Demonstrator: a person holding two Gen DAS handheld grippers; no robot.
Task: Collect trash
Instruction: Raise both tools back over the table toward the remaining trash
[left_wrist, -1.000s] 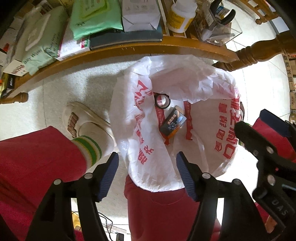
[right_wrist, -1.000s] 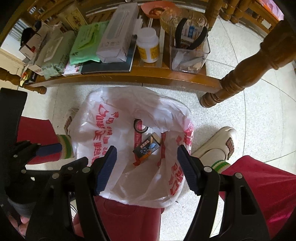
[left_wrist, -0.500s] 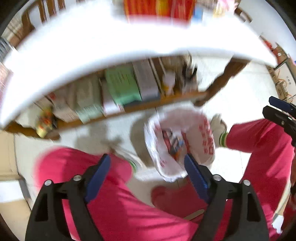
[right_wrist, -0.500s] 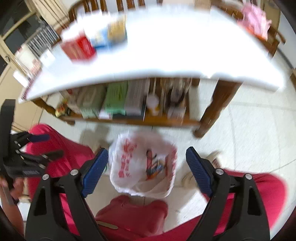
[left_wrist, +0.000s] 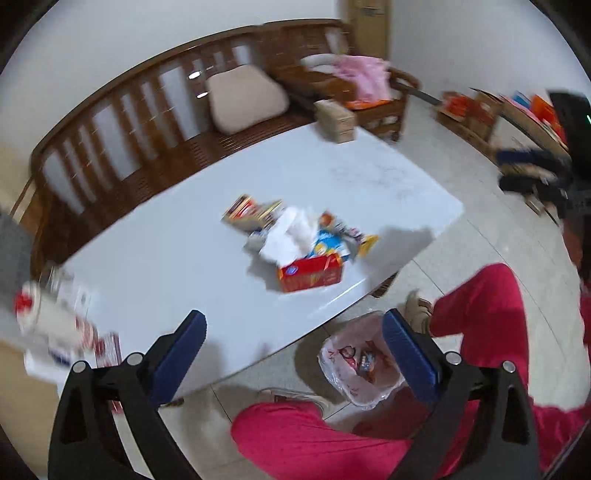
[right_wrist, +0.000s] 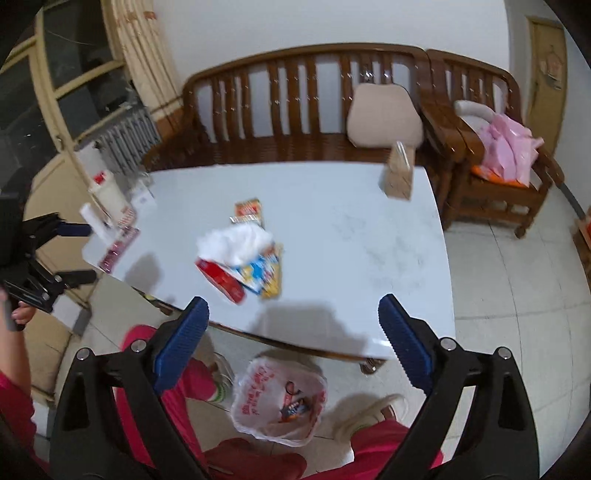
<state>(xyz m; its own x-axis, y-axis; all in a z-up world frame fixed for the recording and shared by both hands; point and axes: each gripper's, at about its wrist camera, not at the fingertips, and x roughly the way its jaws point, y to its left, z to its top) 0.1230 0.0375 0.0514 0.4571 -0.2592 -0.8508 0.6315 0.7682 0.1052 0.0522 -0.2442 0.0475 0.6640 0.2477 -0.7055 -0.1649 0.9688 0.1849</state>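
The left gripper (left_wrist: 293, 339) has just been opening – jaws wide, nothing between them. On the white table (right_wrist: 351, 229) lies the trash pile (right_wrist: 240, 254): red box, tissue, wrappers. Below its near edge, the plastic bag (right_wrist: 280, 402) sits on the floor. The right gripper (right_wrist: 293, 325) has also just been opening – wide and empty.

The white table (right_wrist: 369, 236) bears a blurred litter heap (right_wrist: 243, 258), seemingly wrappers, and a brown box (right_wrist: 398, 175).
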